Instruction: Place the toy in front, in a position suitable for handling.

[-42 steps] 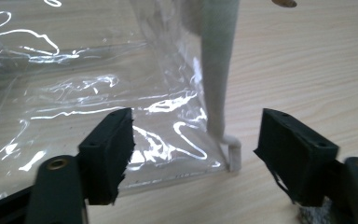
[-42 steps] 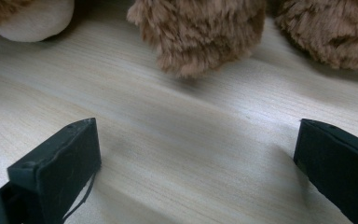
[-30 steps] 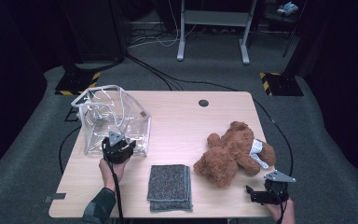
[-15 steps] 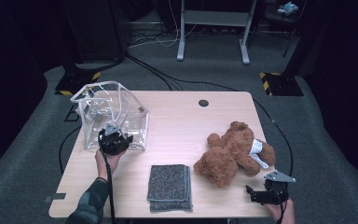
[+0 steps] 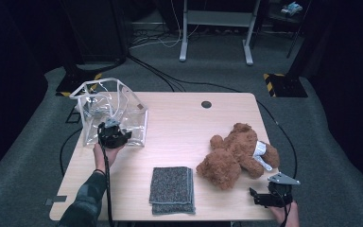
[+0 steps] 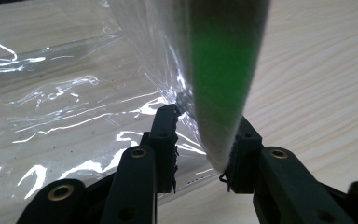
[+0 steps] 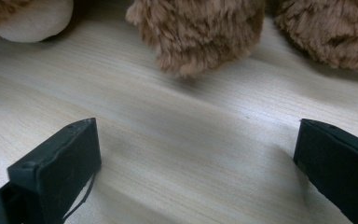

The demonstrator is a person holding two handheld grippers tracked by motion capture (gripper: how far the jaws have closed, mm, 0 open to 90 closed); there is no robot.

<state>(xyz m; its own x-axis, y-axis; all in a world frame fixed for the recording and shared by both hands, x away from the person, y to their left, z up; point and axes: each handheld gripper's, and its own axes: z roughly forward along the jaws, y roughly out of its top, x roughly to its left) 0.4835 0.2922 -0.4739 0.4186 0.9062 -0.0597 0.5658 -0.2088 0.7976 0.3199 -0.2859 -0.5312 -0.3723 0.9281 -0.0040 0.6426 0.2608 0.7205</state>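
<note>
Here my left gripper (image 5: pixel 112 135) is clamped on the clear plastic bag (image 5: pixel 109 109), and I take this bag as my landmark. In the left gripper view my two black jaws press on the white-edged rim (image 6: pixel 223 93) of the bag, with a green blur showing in that rim; the shiny film (image 6: pixel 65 107) spreads away to one side over the wooden table (image 5: pixel 184 127). The bag stands open near the far left corner of the table, and my left hand (image 5: pixel 105 153) is just at its near wall. Near the bag, toward the front edge of the table, lies a folded grey cloth (image 5: pixel 171 189). Well apart from the bag, on the other side of the cloth, lies a brown teddy bear (image 5: pixel 238 153) with a white band on it. My right gripper (image 5: pixel 270 196) is even farther from the bag, at the front edge beside the bear; its jaws are wide apart and nothing is between them, just bare wood with brown fur (image 7: pixel 200 32) in front of them.
</note>
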